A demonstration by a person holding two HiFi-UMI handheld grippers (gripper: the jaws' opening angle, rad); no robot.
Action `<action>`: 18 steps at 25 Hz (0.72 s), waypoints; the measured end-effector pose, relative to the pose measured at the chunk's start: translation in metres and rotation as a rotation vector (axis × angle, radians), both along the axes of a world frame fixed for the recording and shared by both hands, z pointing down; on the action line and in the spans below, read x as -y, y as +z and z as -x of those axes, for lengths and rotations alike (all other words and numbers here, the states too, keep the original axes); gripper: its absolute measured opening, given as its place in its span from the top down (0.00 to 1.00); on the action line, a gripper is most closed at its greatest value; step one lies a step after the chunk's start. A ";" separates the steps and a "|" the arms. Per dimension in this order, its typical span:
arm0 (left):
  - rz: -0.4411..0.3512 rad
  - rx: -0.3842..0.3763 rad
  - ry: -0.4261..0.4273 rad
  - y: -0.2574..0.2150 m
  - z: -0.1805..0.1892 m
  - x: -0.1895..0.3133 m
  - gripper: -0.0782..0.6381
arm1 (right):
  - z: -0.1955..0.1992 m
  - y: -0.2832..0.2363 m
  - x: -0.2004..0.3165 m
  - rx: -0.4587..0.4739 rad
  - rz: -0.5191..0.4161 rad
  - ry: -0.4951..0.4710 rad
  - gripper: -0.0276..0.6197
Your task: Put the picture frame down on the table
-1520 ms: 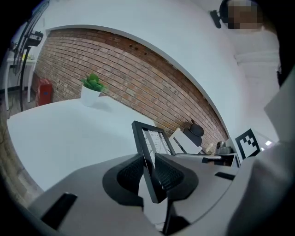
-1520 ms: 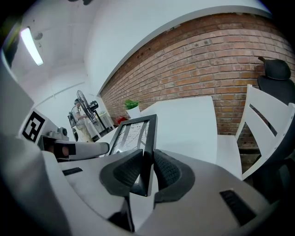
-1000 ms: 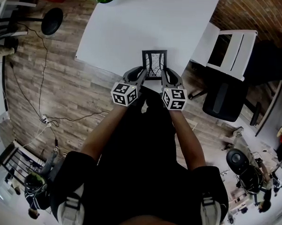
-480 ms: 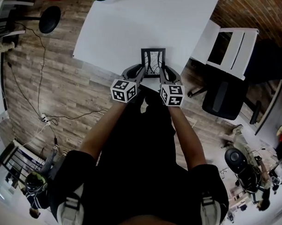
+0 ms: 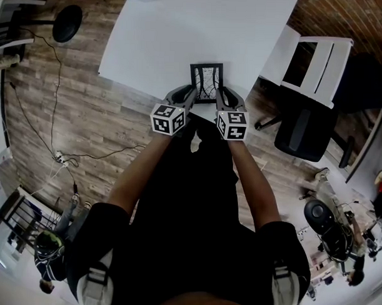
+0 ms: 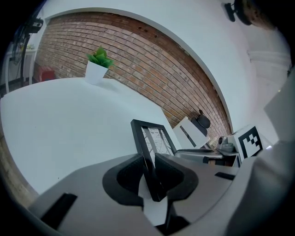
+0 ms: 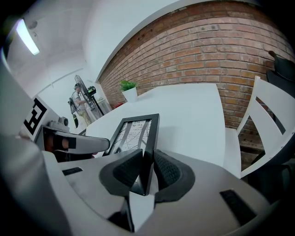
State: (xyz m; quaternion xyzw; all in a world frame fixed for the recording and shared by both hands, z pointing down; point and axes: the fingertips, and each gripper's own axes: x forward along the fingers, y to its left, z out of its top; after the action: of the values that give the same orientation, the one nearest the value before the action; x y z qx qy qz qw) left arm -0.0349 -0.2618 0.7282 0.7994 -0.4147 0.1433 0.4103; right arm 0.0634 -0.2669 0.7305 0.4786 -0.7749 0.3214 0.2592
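Note:
A small black picture frame (image 5: 206, 82) with a branch-pattern print is held above the near edge of the white table (image 5: 182, 36). My left gripper (image 5: 192, 96) is shut on the frame's left side bar (image 6: 146, 152). My right gripper (image 5: 217, 97) is shut on its right side bar (image 7: 150, 143). In both gripper views the frame stands between ribbed black pads, tilted away over the tabletop (image 6: 69, 115). Whether its far edge touches the table cannot be told.
A potted green plant (image 6: 98, 64) stands at the table's far edge, by a brick wall (image 7: 216, 55). A white chair (image 5: 313, 62) and a black office chair (image 5: 301, 134) are to the right. Cables (image 5: 59, 156) lie on the wooden floor at left.
Both grippers and the frame have shifted slightly forward over the table's near edge. The grip on the frame is unchanged.

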 end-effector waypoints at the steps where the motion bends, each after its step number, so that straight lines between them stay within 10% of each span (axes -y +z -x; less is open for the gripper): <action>1: 0.002 0.001 0.002 0.001 0.000 0.000 0.77 | 0.000 0.001 0.000 -0.001 0.001 0.000 0.84; 18: 0.050 0.037 0.013 0.014 -0.004 0.005 0.77 | -0.002 0.019 0.004 0.002 0.042 0.008 0.83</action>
State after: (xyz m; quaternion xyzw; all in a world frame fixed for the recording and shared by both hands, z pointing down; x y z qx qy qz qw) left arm -0.0311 -0.2664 0.7424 0.7887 -0.4134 0.1709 0.4216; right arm 0.0658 -0.2711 0.7499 0.4759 -0.7662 0.3393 0.2670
